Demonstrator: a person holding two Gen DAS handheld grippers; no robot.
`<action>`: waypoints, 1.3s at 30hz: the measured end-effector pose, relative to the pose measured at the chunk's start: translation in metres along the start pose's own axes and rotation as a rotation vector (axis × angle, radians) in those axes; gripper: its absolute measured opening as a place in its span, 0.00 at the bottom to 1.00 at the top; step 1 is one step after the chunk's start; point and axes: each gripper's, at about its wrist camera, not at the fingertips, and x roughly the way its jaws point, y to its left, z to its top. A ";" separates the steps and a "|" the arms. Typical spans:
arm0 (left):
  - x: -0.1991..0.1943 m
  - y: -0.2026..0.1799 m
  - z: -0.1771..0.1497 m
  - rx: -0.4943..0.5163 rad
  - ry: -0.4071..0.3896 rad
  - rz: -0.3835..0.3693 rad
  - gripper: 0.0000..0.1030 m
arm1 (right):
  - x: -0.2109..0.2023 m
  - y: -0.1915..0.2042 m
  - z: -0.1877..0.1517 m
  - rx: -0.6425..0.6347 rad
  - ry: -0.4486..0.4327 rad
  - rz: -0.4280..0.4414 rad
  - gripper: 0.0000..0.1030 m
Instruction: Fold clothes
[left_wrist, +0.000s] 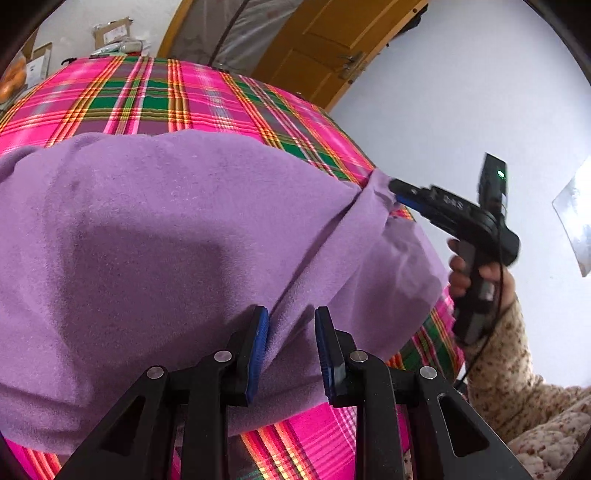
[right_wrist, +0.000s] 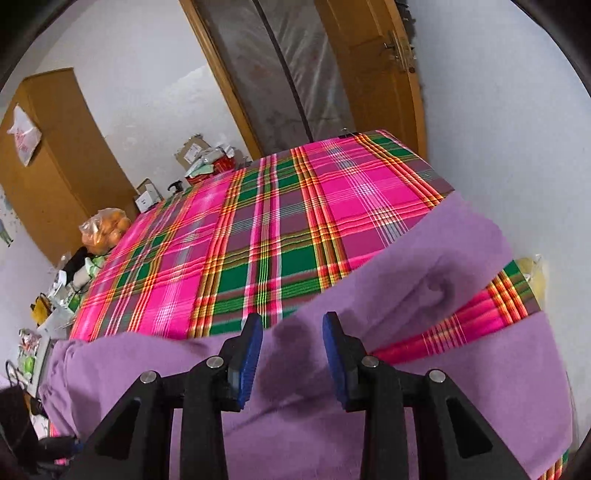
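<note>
Only partly legible txt: letters approx. "DAS" on right hand-held gripper body; rest unreadable.

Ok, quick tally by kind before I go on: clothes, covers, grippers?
Purple garment: 1
Plaid cover: 1
Grippers: 2 (left gripper, right gripper)
Total: 4

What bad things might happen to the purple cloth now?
1. Both the left gripper and the right gripper stand open over the purple garment, so closing badly might grab too little fabric.
2. The garment hangs off the plaid-covered table edge and could slide down.
3. A pinch might catch the plaid cover too.
</note>
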 end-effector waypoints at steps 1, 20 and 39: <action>0.000 -0.001 0.000 0.004 0.001 -0.011 0.26 | 0.003 0.002 0.002 -0.004 0.001 -0.008 0.34; -0.004 -0.016 -0.009 0.101 0.003 -0.123 0.26 | 0.014 -0.009 -0.001 0.030 0.065 -0.137 0.01; -0.018 0.000 -0.005 0.023 -0.067 -0.038 0.30 | 0.030 -0.006 0.020 0.071 0.054 -0.189 0.38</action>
